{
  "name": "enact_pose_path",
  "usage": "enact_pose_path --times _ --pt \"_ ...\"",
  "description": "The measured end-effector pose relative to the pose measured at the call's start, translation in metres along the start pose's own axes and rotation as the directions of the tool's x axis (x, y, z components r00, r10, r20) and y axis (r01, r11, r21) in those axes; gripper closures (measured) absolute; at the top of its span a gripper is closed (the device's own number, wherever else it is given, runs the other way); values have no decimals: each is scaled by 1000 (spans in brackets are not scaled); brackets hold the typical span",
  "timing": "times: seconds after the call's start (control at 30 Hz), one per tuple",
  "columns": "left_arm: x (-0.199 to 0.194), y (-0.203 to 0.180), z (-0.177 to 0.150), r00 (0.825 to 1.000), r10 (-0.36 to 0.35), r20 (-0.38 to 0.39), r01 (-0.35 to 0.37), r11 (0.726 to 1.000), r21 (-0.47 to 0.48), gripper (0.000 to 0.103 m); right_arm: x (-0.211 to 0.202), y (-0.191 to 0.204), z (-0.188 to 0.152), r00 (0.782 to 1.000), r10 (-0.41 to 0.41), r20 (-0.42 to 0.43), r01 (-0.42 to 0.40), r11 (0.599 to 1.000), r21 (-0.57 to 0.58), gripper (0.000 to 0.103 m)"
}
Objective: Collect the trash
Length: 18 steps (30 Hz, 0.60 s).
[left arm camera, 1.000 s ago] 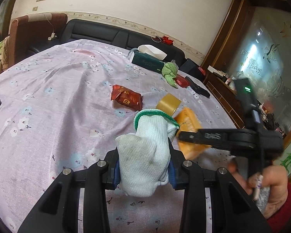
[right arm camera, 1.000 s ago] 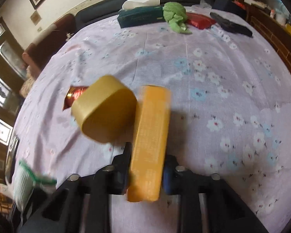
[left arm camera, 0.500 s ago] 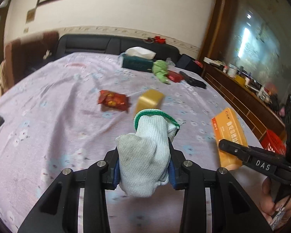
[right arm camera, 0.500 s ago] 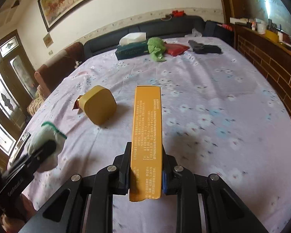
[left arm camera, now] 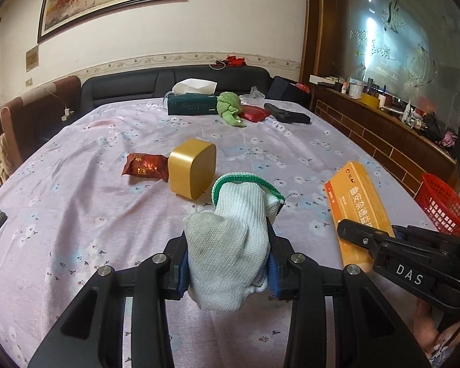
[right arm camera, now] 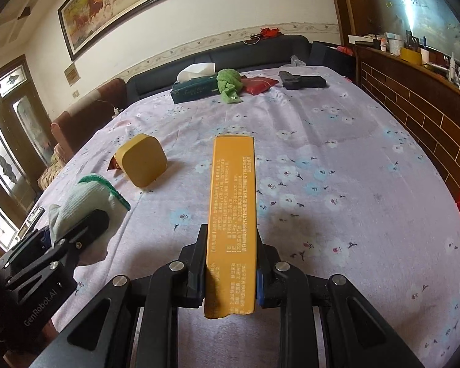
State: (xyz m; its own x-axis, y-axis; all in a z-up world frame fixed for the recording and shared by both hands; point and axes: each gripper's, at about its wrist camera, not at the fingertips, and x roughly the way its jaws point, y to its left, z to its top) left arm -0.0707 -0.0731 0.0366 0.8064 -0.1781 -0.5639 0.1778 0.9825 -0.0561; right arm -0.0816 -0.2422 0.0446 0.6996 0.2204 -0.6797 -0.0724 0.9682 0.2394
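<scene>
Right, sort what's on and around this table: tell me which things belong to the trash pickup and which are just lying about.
Part of the job:
- white glove, clamped in the left gripper
- orange box, clamped in the right gripper
- red snack wrapper, probably
- red basket, the likely bin

Lying about:
- gold tin
- tissue box
- green cloth
- red pouch
- black object

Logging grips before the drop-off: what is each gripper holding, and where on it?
Left gripper clamps a white glove around its lower half, green cuff pointing away. Right gripper pinches an orange box by its near end, across the narrow sides.
</scene>
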Motion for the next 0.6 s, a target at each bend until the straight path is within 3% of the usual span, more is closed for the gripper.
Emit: enact_pose_path --times 0.6 --pt "5 2 0 1000 17 -23 -17 1000 -8 66 5 1 -6 1000 -12 -1 12 1000 -6 78"
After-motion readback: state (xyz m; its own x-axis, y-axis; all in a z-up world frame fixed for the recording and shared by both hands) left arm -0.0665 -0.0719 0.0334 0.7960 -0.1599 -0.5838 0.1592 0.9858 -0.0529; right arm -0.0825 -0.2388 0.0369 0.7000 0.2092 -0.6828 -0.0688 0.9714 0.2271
